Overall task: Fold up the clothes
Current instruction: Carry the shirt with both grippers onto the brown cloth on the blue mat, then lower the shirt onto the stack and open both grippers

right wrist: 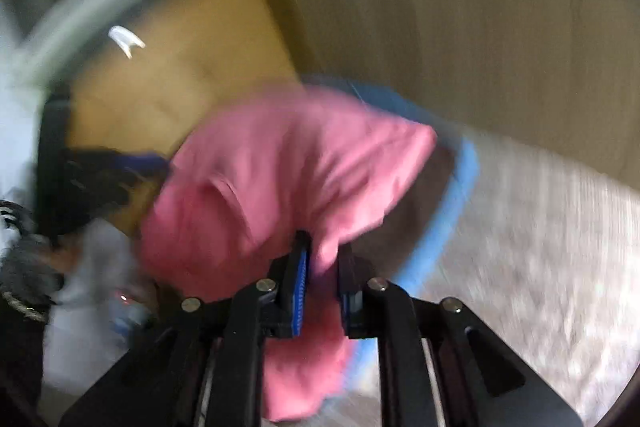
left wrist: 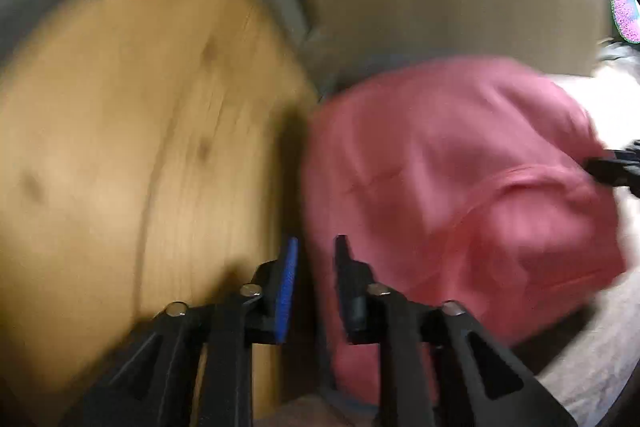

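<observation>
A pink garment [left wrist: 440, 167] hangs bunched between the two grippers, and both views are motion-blurred. In the left wrist view my left gripper [left wrist: 317, 243] has its fingers close together at the garment's left edge, with pink cloth running down between them. My right gripper [left wrist: 592, 163] pokes in at the garment's far right side. In the right wrist view the pink garment [right wrist: 288, 155] fills the middle. My right gripper [right wrist: 324, 243] is shut on a fold of it. The left gripper [right wrist: 160, 161] meets the cloth's left corner.
A wooden surface [left wrist: 140, 127] lies left of the garment, with a small white object [right wrist: 124, 41] on it. A blue-rimmed edge [right wrist: 452, 203] curves under the cloth, beside speckled grey carpet [right wrist: 540, 247]. Pale fabric [right wrist: 92, 267] sits at lower left.
</observation>
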A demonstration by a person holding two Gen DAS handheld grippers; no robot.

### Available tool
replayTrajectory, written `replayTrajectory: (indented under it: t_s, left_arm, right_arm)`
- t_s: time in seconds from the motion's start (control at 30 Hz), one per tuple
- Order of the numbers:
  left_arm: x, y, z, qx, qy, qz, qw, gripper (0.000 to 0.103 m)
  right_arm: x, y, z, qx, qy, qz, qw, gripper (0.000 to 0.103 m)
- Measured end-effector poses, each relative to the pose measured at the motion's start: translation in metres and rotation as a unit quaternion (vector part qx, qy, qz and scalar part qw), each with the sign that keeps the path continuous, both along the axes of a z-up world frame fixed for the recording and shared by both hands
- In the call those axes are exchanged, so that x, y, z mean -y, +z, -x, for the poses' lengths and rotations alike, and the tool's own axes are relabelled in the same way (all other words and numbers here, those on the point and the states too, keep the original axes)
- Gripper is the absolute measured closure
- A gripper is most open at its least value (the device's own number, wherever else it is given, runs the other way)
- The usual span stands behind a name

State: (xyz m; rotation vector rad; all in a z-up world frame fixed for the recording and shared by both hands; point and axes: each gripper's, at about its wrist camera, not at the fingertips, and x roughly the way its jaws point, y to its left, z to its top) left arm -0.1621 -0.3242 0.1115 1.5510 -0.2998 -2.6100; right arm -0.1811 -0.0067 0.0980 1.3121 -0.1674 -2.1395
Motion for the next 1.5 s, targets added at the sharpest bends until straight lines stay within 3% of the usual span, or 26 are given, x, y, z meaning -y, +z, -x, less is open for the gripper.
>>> replayTrajectory:
  t_s: [0.13,0.23,0.33,0.4,0.6,0.67,0.73,0.83,0.87,0.93,1.03,1.1,1.17,1.23,1.27,1.37,1.5]
  left_arm:
    - [0.001,0.021,-0.026,-0.048,-0.005,-0.045,0.9978,0.086]
    - [-0.016,0.026,-0.053,-0.050,-0.037,-0.074,0.9953,0.082]
    - [-0.041,0.018,-0.070,-0.033,-0.079,-0.122,0.9888,0.080]
    - [-0.061,0.008,-0.071,-0.019,-0.113,-0.131,0.9846,0.080]
    - [-0.105,-0.028,-0.060,0.030,-0.185,-0.095,0.9776,0.083]
    - [-0.103,-0.038,-0.057,0.061,-0.189,-0.090,0.9760,0.083]
    - [-0.097,-0.042,-0.055,0.085,-0.183,-0.091,0.9752,0.087]
    - [-0.086,-0.017,-0.063,0.068,-0.166,-0.096,0.9790,0.088]
    - [-0.085,-0.005,-0.066,0.054,-0.164,-0.095,0.9803,0.089]
    - [-0.094,0.019,-0.065,0.025,-0.168,-0.111,0.9792,0.088]
    - [-0.129,0.035,-0.055,0.000,-0.205,-0.129,0.9702,0.088]
    - [-0.160,0.033,-0.046,0.001,-0.237,-0.138,0.9617,0.088]
    - [-0.181,0.022,-0.035,0.011,-0.263,-0.149,0.9532,0.086]
    - [-0.194,-0.006,-0.031,0.040,-0.274,-0.152,0.9489,0.086]
    - [-0.200,-0.022,-0.029,0.056,-0.278,-0.153,0.9467,0.087]
    - [-0.185,-0.011,-0.030,0.044,-0.258,-0.152,0.9532,0.087]
    - [-0.159,0.018,-0.034,0.013,-0.223,-0.149,0.9632,0.087]
  right_arm:
    - [-0.046,0.017,-0.011,-0.004,-0.033,0.055,0.998,0.068]
    - [-0.068,0.023,-0.032,0.006,-0.024,0.089,0.996,0.068]
    - [-0.063,0.012,-0.057,0.040,-0.009,0.092,0.995,0.068]
    - [-0.056,0.002,-0.065,0.063,0.008,0.110,0.992,0.068]
    - [-0.033,-0.010,-0.075,0.065,0.027,0.097,0.993,0.068]
    - [-0.021,-0.016,-0.075,0.089,0.056,0.108,0.989,0.081]
    - [-0.004,-0.018,-0.078,0.098,0.098,0.077,0.987,0.082]
    - [-0.016,0.005,-0.085,0.052,0.110,0.042,0.992,0.079]
    - [-0.026,0.015,-0.080,0.040,0.099,0.053,0.993,0.069]
    - [-0.048,0.034,-0.061,0.016,0.057,0.084,0.995,0.058]
    - [-0.063,0.042,-0.015,-0.018,-0.016,0.073,0.997,0.058]
    - [-0.058,0.039,0.015,-0.018,-0.030,0.068,0.997,0.060]
    - [-0.042,0.034,0.029,-0.020,-0.009,0.067,0.998,0.073]
    - [-0.022,0.030,0.040,-0.021,0.019,0.067,0.997,0.076]
    - [-0.010,0.021,0.047,-0.030,0.029,0.038,0.998,0.080]
    - [0.016,-0.011,0.067,-0.031,0.038,-0.055,0.997,0.083]
    - [0.006,0.016,0.060,-0.064,0.030,-0.043,0.997,0.083]
